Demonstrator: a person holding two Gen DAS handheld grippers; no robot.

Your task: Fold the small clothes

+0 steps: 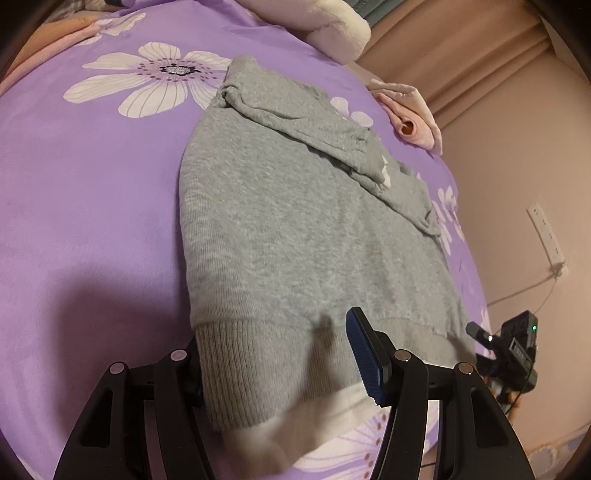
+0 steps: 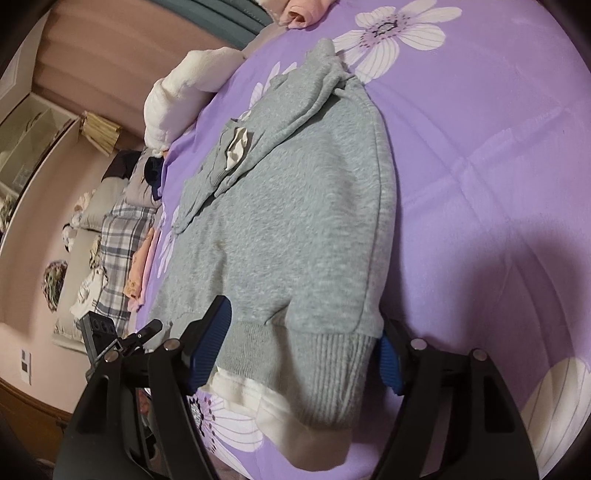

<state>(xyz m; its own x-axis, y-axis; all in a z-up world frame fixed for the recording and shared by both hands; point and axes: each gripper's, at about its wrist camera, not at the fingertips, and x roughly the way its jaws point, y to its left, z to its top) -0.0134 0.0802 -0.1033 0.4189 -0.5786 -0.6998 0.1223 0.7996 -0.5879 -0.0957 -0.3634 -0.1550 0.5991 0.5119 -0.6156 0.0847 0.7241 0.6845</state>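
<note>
We see a grey sweater (image 1: 295, 221) lying on a purple bedsheet (image 1: 92, 203) printed with white flowers, its sleeves folded across the body and its ribbed hem towards us, with a white lining (image 1: 280, 439) showing under that hem. Our left claw (image 1: 280, 373) has the left corner of the hem between its fingers; the blue-padded finger (image 1: 364, 360) stands on the cloth to the right, the other finger is hidden at the hem's left edge, and we cannot tell whether the pads press on the cloth or only straddle it. Our right claw (image 2: 299, 354) sits at the hem's right corner in the same way, one blue pad (image 2: 210, 343) on the left side of the ribbing and the other pad (image 2: 389, 363) at its right edge, the jaws set fairly wide with the hem between them; here too we cannot tell whether it is truly pinched. The left claw (image 2: 125, 339) shows at the left edge of the right wrist view. A white fluffy blanket (image 1: 332, 33) and a pink garment (image 1: 410, 118) lie at the far side of the bed, apart from the sweater.
</note>
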